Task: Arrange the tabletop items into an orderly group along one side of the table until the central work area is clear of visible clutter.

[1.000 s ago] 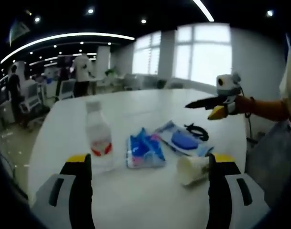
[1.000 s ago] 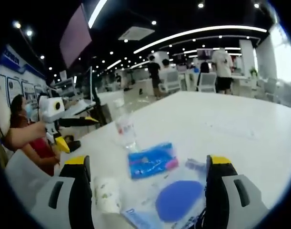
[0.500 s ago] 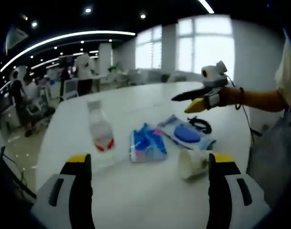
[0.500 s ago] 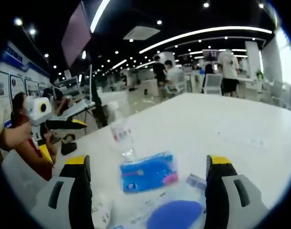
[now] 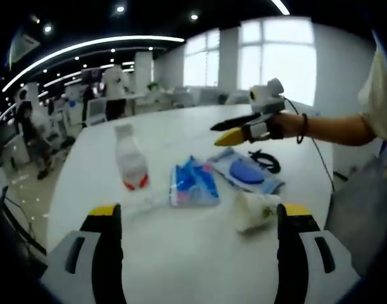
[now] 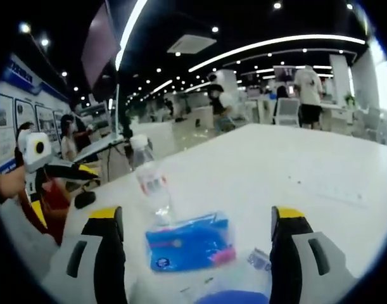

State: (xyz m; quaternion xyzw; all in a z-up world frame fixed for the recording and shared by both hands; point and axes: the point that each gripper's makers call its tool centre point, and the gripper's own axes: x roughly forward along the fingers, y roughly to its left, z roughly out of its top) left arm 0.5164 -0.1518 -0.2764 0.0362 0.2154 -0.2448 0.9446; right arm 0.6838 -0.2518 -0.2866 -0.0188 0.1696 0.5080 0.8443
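Note:
A clear water bottle (image 5: 131,166) with a red label stands on the white table (image 5: 180,266). To its right lie a blue tissue pack (image 5: 192,185), a clear bag holding a blue disc (image 5: 247,172) and a black cable (image 5: 266,160). A paper cup (image 5: 255,211) lies on its side close to the right jaw of my open left gripper (image 5: 201,212). My right gripper (image 5: 215,134) hovers above the bag, held by a hand. In the right gripper view, my open right gripper (image 6: 196,215) frames the tissue pack (image 6: 190,244), with the bottle (image 6: 149,180) behind it. My left gripper (image 6: 79,172) shows at the left.
The table (image 6: 294,164) stretches wide and bare beyond the items. Its near edge runs along the left past the bottle. People (image 6: 307,95) stand among desks and chairs in the background office. Another person (image 6: 69,142) sits near the table's left end.
My right gripper has moved forward and left over the bag toward the bottle. In its view the cup has dropped out and the bottle and tissue pack have come nearer. The items themselves lie as before.

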